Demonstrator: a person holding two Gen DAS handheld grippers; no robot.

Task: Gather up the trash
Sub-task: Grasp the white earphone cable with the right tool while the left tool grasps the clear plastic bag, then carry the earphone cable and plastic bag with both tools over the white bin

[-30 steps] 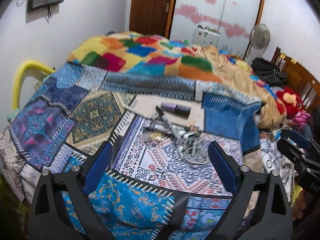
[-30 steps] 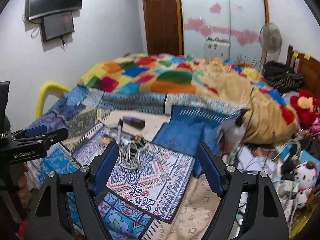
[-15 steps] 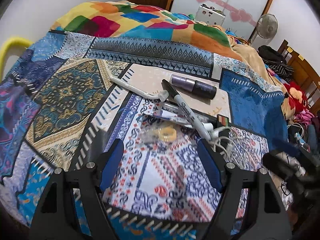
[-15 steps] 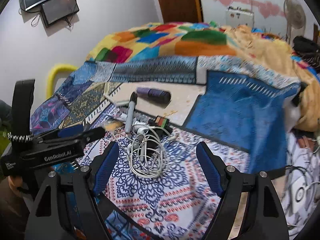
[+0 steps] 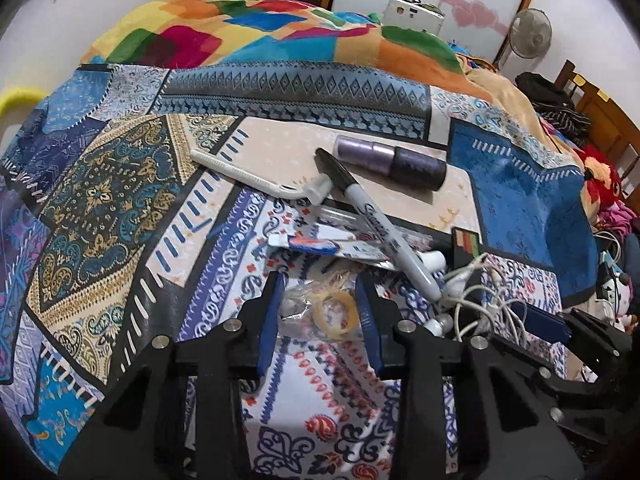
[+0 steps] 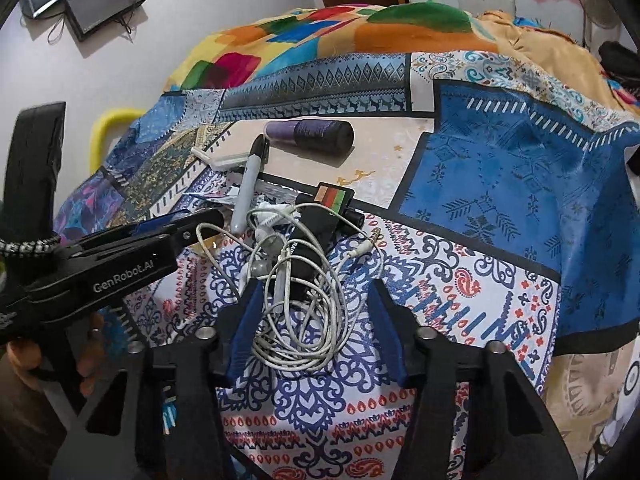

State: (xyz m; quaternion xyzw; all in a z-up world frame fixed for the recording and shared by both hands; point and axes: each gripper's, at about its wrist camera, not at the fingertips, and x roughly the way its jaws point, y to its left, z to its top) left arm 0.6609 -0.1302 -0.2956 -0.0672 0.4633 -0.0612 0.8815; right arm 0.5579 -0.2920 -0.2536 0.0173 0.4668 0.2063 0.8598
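Note:
A clear crumpled plastic wrapper with a yellowish ring (image 5: 326, 308) lies on the patterned bedspread. My left gripper (image 5: 320, 308) is down at it, its blue jaws partly closed and flanking the wrapper on both sides. A tangle of white earphone cable (image 6: 296, 300) lies over a black box (image 6: 316, 224). My right gripper (image 6: 316, 320) is open, its jaws on either side of the cable's near end. A Sharpie marker (image 5: 376, 220), a white razor (image 5: 260, 180), a purple bottle (image 5: 392, 160) and a torn flat wrapper (image 5: 320, 246) lie beyond.
The items lie on a bed covered with a patchwork spread (image 5: 100, 200) and a bright blanket (image 5: 260, 36) behind. The left gripper's body (image 6: 112, 264) reaches in beside the cable in the right wrist view. Clutter and cables lie off the bed's right edge (image 5: 612, 280).
Both grippers moved forward and down to the pile. The left jaws narrowed around the plastic wrapper. The right jaws narrowed and now flank the earphone cable.

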